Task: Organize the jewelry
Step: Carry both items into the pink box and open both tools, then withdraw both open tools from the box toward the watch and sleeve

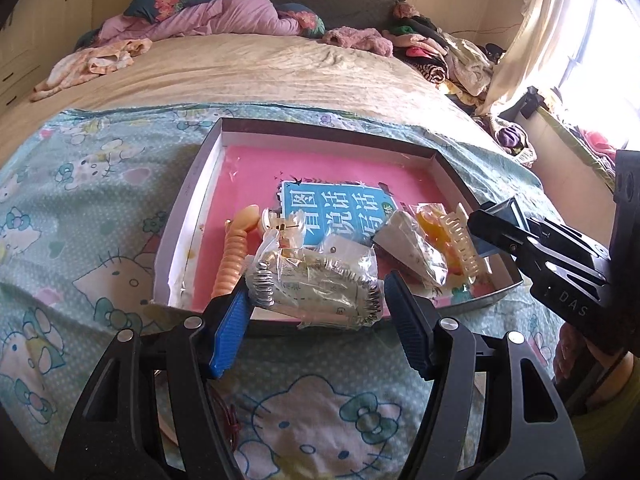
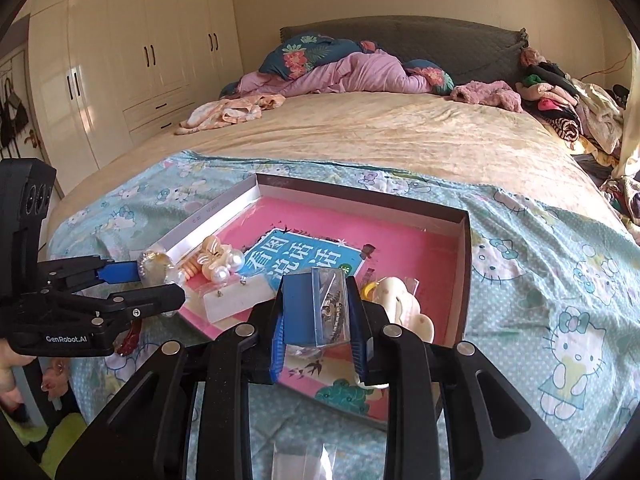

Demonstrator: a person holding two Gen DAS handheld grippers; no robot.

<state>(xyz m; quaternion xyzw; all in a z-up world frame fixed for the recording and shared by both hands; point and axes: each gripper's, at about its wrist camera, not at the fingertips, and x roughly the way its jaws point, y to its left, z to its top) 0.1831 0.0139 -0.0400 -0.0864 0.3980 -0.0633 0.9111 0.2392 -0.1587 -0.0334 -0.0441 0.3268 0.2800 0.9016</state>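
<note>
A shallow box (image 1: 200,184) with a pink lining and a blue booklet (image 1: 332,216) lies on the bed. My left gripper (image 1: 316,300) is open around a clear bag with a silver chain (image 1: 320,284) at the box's near edge, with gaps on both sides. My right gripper (image 2: 320,316) is shut on a small blue card in clear plastic with jewelry (image 2: 316,308), above the box's near part. It shows from the left wrist view (image 1: 496,220) at the box's right side. Hair clips (image 1: 464,244), an orange coil (image 1: 232,256) and pearl pieces (image 2: 224,264) lie in the box.
The box (image 2: 460,264) sits on a Hello Kitty sheet (image 1: 100,208) over a beige bedspread. Clothes pile at the bed's head and right side (image 2: 560,108). Wardrobes (image 2: 120,60) stand left. A red item (image 2: 130,338) lies on the sheet by the left gripper.
</note>
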